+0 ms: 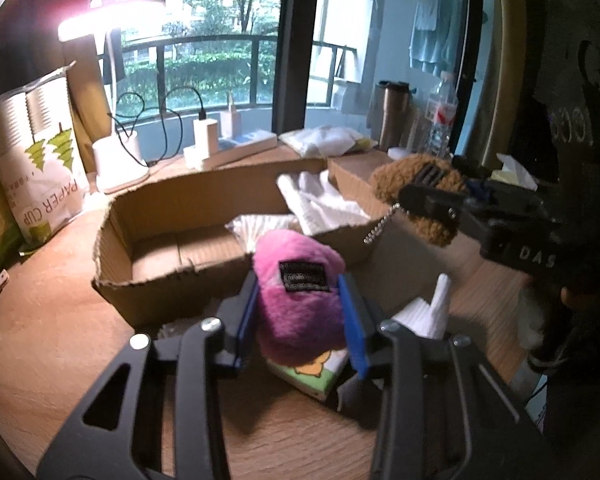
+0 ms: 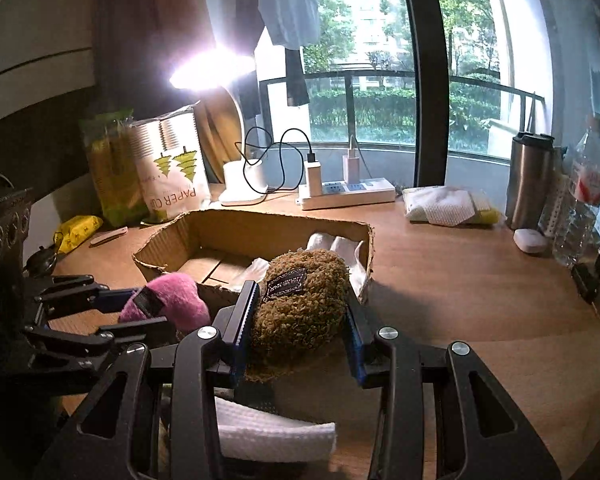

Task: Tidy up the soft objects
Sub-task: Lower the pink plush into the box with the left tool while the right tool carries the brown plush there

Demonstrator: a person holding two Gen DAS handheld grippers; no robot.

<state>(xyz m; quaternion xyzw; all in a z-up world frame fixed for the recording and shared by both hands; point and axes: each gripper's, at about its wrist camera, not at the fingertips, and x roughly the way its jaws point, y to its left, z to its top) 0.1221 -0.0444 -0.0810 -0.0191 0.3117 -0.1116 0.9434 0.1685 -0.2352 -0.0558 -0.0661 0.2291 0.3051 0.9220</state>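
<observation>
We hold a soft toy in each gripper. The left gripper (image 1: 300,312), low in the centre of the left wrist view, has its jaws closed tight on the pink plush (image 1: 298,292), which is lifted clear of the desk (image 1: 52,320) and hangs just in front of the box (image 1: 112,248). The right gripper (image 2: 300,320), low in the centre of the right wrist view, has its jaws partly closed on the brown plush (image 2: 300,300); a bead chain (image 1: 382,224) dangles from that toy at the right of the left view. Both toys sit near the box's front wall, not yet over its opening.

White cloths (image 1: 320,200) already lie in the right part of the box, while its left part is bare. Another white cloth (image 2: 272,432) lies on the desk at the bottom of the right view.

We judge this the carry step: both toys are picked up, neither is placed. Next we should bring each over the rim, lower it into the bare part, then open the jaws, keeping the chain from catching the torn cardboard edge.
</observation>
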